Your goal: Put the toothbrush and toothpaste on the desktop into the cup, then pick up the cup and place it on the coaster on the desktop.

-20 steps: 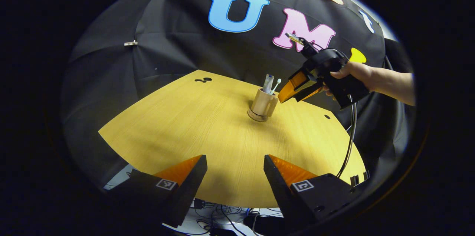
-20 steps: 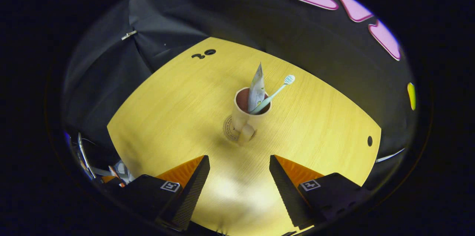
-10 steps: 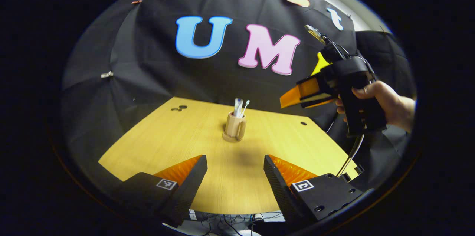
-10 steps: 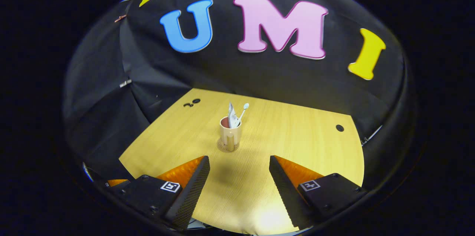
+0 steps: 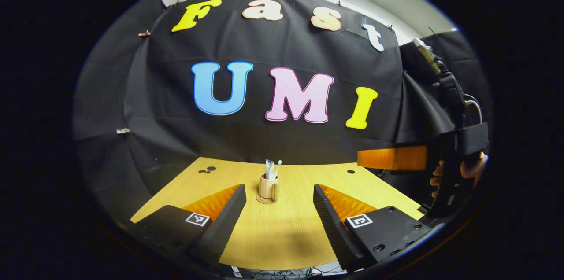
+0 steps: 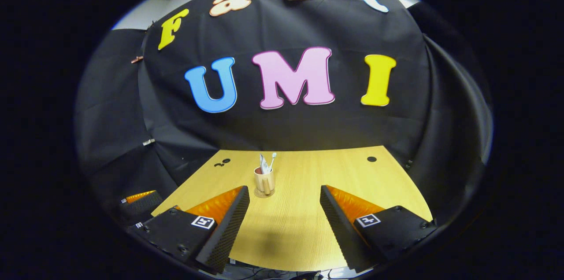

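Desk (image 6: 308,227): pale wood-grain top, smooth, slight sheen under the light. Cup (image 6: 264,181): matt beige, smooth, looks ceramic or plastic. Coaster (image 6: 264,193): flat, matt, material unclear. Toothbrush (image 6: 272,158): smooth plastic. Toothpaste (image 6: 263,163): glossy crinkled tube. Wall cloth (image 6: 308,126): matt black fabric, creased. Gripper fingers (image 6: 229,222): finely ribbed, rough pads; matt housings.

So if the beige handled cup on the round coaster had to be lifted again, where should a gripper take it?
Probably by the beige cup's body, fingers closing on its two sides from the near edge of the wooden table. It stands upright on the round coaster, its handle faces the right gripper view, and the toothbrush and toothpaste tube crowd the rim, so a top grasp looks poor.
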`<state>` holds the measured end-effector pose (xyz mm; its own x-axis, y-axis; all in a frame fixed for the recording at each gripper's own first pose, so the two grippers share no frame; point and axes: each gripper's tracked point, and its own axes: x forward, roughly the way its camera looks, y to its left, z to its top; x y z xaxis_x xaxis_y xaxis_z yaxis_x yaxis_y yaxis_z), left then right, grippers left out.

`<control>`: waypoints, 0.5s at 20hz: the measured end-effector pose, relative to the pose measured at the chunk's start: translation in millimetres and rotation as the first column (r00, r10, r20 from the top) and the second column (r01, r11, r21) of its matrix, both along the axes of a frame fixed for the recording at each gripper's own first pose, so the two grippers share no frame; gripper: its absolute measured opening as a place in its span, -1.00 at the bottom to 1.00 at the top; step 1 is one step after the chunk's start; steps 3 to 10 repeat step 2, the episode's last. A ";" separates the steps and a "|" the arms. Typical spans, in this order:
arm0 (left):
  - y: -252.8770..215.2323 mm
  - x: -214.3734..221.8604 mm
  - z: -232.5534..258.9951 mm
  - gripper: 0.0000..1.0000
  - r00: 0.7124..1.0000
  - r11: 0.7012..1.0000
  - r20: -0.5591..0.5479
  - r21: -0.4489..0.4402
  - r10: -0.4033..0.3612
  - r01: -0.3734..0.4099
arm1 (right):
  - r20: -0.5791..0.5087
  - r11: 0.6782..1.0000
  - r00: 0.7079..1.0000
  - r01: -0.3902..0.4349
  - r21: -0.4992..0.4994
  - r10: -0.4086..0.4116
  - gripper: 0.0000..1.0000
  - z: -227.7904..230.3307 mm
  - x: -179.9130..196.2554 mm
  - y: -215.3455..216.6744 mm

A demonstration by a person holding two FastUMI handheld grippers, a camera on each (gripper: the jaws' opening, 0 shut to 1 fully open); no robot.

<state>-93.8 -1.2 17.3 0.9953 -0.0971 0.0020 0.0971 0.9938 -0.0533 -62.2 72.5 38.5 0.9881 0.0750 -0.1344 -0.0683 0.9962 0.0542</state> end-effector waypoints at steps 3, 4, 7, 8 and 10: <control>-9.1 -9.7 2.4 0.94 0.999 0.999 0.013 0.014 -0.032 0.032 | 0.003 1.000 1.000 0.008 -0.014 -0.008 0.98 -11.8 -22.5 4.9; -9.1 -9.7 2.4 0.94 0.999 0.999 0.013 0.014 -0.032 0.032 | 0.003 1.000 1.000 0.008 -0.014 -0.008 0.98 -11.8 -22.5 4.9; -9.1 -9.7 2.4 0.94 0.999 0.999 0.013 0.014 -0.032 0.032 | 0.003 1.000 1.000 0.008 -0.014 -0.008 0.98 -11.8 -22.5 4.9; -9.1 -9.7 2.4 0.94 0.999 0.999 0.013 0.014 -0.032 0.032 | 0.003 1.000 1.000 0.008 -0.014 -0.008 0.98 -11.8 -22.5 4.9; -9.1 -9.7 2.4 0.94 0.999 0.999 0.013 0.014 -0.032 0.032 | 0.003 1.000 1.000 0.008 -0.014 -0.008 0.98 -11.8 -22.5 4.9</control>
